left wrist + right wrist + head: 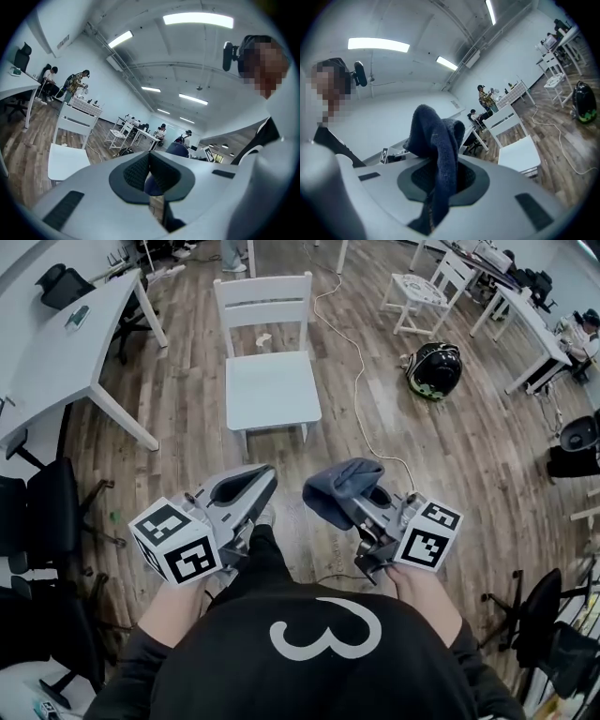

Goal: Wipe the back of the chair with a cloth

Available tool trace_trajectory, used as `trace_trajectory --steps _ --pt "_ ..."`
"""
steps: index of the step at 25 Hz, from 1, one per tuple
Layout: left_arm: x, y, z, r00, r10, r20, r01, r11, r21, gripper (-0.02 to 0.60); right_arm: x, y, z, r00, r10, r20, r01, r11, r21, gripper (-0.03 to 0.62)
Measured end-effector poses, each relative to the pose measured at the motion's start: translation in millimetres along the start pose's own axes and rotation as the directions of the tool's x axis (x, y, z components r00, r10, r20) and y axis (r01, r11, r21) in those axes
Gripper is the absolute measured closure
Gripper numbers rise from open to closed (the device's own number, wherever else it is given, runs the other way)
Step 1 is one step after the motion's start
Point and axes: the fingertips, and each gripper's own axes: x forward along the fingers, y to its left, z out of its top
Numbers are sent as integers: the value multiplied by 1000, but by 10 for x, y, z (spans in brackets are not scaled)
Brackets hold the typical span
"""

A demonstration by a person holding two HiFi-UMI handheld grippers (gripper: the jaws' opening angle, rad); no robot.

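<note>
A white wooden chair [267,362] stands on the floor ahead, its slatted back [263,298] on the far side. It also shows in the left gripper view [70,140] and the right gripper view [513,136]. My right gripper [342,491] is shut on a dark blue cloth [339,486], which bunches up over the jaws [436,140]. My left gripper [246,486] is shut with nothing between its jaws [151,174]. Both grippers are held close to my body, well short of the chair.
A white table [66,343] stands at the left with black office chairs [47,512] near it. A white cable [356,381] runs across the floor right of the chair, by a black helmet [434,369]. A second white chair [427,287] and more tables [530,324] are at the back right.
</note>
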Motion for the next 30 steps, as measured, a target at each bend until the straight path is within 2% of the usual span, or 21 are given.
trace_trajectory --steps 4,7,11,14,18,23,27,30 --pt "278 777 174 998 -7 -55 4 999 -54 568 611 -505 114 999 -40 -28 42 997 68 543" --pt "488 1446 435 996 -12 -83 7 998 -65 568 1220 -870 257 997 -46 -61 53 993 104 543" --pt "683 2360 813 995 3 -100 -11 997 -75 568 2050 -1322 503 994 -62 -95 72 991 114 543" --pt "788 2839 1047 995 13 -98 -22 995 -92 569 2502 -1600 707 991 -81 -110 93 989 111 543" --pt "825 3266 1300 995 39 -91 -47 995 -84 568 2845 -1831 984 990 -122 -67 128 986 103 543" --pt "802 3572 1521 995 84 -61 -89 993 -82 568 3181 -2063 1185 977 -194 -85 192 981 -35 543" --pt "811 3804 1643 992 120 -46 -123 989 -83 568 3465 -2161 1329 988 -133 -72 132 991 -18 543" --pt "865 4015 1718 988 150 -38 -153 983 -100 568 3654 -2357 1385 988 -138 -76 137 990 -10 543"
